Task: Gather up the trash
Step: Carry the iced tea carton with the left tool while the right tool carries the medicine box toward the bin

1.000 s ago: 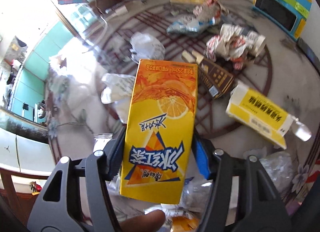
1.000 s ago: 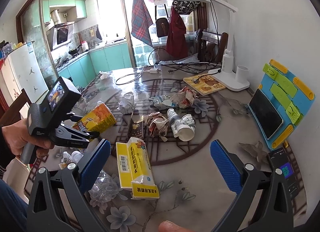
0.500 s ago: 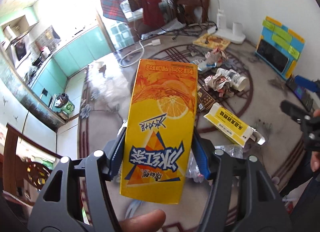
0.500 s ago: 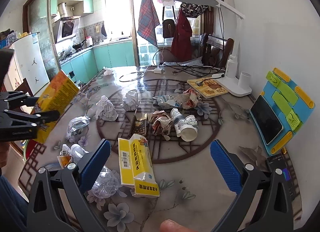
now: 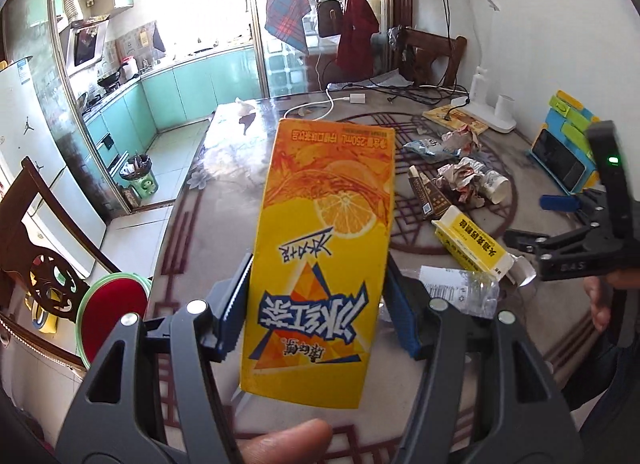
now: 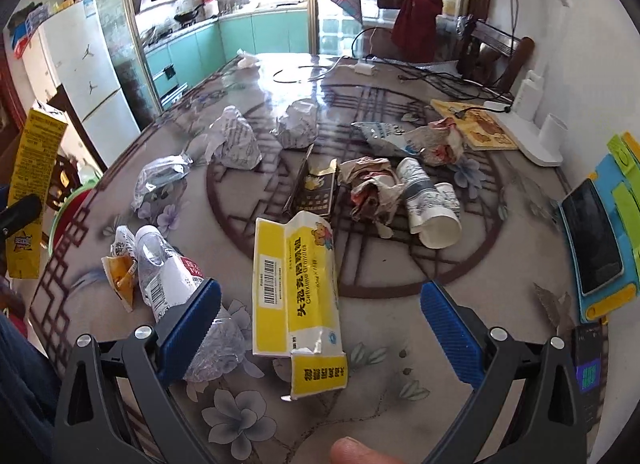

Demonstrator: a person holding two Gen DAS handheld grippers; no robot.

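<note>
1. The left tongs [image 5: 316, 304] are clamped on an orange-and-yellow iced tea carton [image 5: 320, 260], one blue pad on each long side, with the carton held lifted above the near left part of the tabletop [image 5: 224, 167].
2. The right tongs [image 6: 320, 324] stand wide apart and hold nothing; they hang over a torn yellow-and-white medicine box [image 6: 296, 284] lying near the tabletop's near edge.
3. A crushed clear plastic bottle [image 6: 168, 276] lies just beside the left blue pad of the right tongs, at the near left of the tabletop.
4. Towards the middle lie a dark small carton [image 6: 316, 187], crumpled wrappers [image 6: 372, 187] and a tipped paper cup [image 6: 430, 207].
5. Two crumpled paper balls [image 6: 236, 139] sit further towards the far left edge.
6. A red-and-green bin [image 5: 112, 312] stands on the floor beyond the tabletop's left edge.
</note>
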